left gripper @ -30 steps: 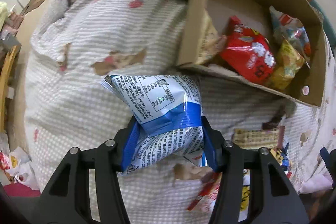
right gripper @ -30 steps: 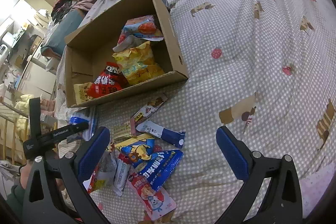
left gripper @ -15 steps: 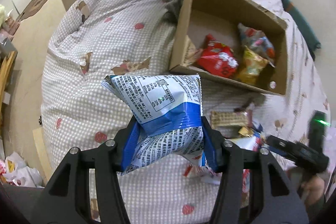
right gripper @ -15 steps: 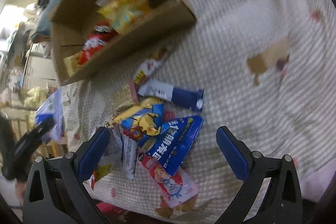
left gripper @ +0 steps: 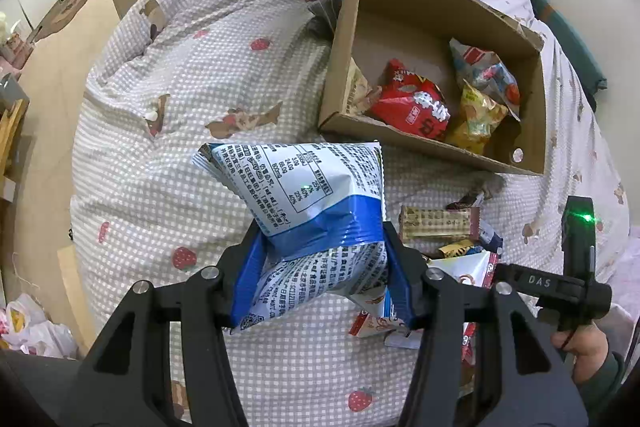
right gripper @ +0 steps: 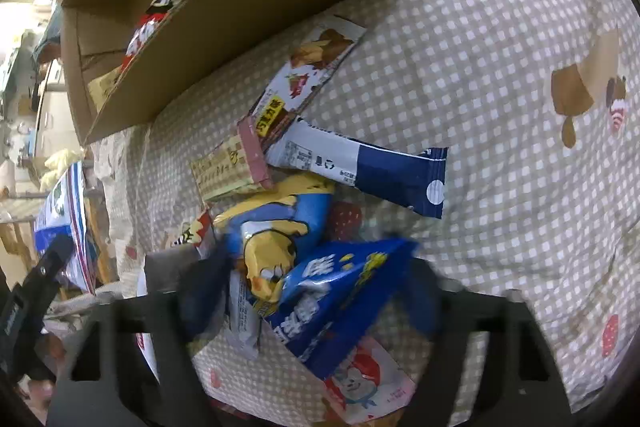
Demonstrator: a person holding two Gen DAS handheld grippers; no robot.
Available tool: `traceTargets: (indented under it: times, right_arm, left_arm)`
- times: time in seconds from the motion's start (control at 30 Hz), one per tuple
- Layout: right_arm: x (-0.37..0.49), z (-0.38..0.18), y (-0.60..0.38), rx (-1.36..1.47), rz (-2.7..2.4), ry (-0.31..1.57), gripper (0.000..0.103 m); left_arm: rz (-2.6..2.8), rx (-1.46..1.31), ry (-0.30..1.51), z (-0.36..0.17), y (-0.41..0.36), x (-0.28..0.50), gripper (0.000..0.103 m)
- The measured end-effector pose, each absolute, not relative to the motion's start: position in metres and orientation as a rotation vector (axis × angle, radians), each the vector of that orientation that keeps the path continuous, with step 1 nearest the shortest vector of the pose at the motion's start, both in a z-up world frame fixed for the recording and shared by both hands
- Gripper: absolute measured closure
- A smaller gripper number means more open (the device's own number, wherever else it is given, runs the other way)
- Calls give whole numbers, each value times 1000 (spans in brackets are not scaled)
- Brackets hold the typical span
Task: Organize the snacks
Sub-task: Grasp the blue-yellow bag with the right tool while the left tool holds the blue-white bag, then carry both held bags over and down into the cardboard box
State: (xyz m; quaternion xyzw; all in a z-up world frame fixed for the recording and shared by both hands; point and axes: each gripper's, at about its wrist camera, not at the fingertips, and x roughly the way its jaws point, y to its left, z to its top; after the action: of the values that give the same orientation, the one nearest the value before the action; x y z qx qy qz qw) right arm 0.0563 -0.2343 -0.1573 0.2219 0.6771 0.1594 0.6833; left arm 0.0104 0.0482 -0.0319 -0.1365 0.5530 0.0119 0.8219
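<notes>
Over the bed: my left gripper (left gripper: pixel 324 267) clamps a blue-and-white snack bag (left gripper: pixel 308 203).
Right gripper (right gripper: pixel 312 299): blurred, straddling a blue triangular packet (right gripper: pixel 340 299); grip unclear.

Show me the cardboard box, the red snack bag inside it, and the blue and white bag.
cardboard box (left gripper: pixel 400 143): left wrist view, near wall.
red snack bag (left gripper: pixel 412 107): left wrist view, front face.
blue and white bag (left gripper: pixel 304 187): left wrist view, printed panel.

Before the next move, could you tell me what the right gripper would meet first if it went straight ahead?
Most likely the blue triangular snack bag, lying between the right gripper's blurred fingers, with the yellow-and-blue packet just beyond. Depth is uncertain.
</notes>
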Motion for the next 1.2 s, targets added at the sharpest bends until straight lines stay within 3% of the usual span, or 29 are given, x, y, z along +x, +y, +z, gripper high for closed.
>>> traceTargets:
  times: [0.1,0.27,0.73,1.0,1.2]
  right_arm:
    - [50,-150,-228,467,419,1507,55]
    - [42,-142,-245,499,471,1481,60]
    - [15,-92,-286,545,584,1315,60]
    - [4,-28,-292,538,674,1019,60]
    - [4,-8,-288,511,633,905,60]
  left_arm:
    - [18,-284,1175,-33,45,10,52]
    - [24,-290,1179,-35,46,10,52]
    - [44,-294,1166,-37,48,4,52]
    - [67,-301,1149,-36,55,2,52]
    - [62,-280,1109,-26,49,1,52]
